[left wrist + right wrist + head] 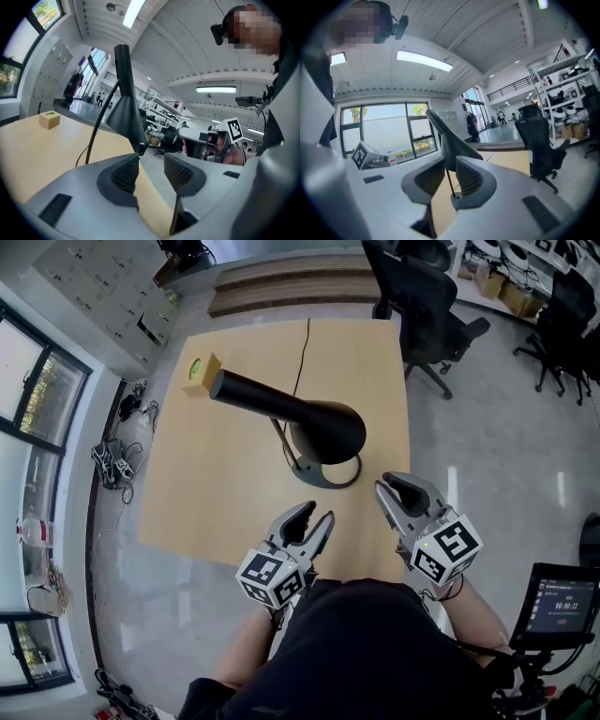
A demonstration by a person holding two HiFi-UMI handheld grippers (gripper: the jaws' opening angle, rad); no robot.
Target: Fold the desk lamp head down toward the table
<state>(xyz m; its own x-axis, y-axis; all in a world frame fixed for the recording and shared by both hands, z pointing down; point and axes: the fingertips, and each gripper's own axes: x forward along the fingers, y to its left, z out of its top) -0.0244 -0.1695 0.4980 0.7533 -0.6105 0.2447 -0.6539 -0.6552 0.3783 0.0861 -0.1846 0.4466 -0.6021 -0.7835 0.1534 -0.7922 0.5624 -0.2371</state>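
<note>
Left tongs (pixel 319 512) (pixel 151 168): released, jaws apart, with nothing between the pads; only the bench's edge and the floor show through the gap.
Left tongs place: over the near edge of the bench (pixel 225 512), at 6 o'clock from the lamp's base.
Right tongs (pixel 394 489) (pixel 444 176): released, jaws apart and empty; the lamp's thin stem shows through the gap farther off, and the pads do not touch it.
Right tongs place: at the bench's near right corner, at 4 o'clock from the lamp's base, beside the left tongs but apart from them.
Desk lamp (pixel 300 413) (pixel 125 110) (pixel 451 140): black, on the middle of the bench and clear of both tongs.
Lamp base (pixel 328 474): a dark ring flat on the bench, just beyond the tips of the tongs.
Lamp head: a long cone, its wide end low over the base and its narrow end raised; not folded down.
Cable (pixel 301 357): runs from the lamp toward 12 o'clock, to the bench's far edge.
Small box (pixel 202 374) (pixel 49 119): tan with a green spot, at the bench's far left, at 10 o'clock from the lamp's base.
Office chair (pixel 422 306): black, on the floor at 1 o'clock from the bench.
Screen (pixel 562 601): lit, at 3 o'clock from the right tongs, off the bench.
</note>
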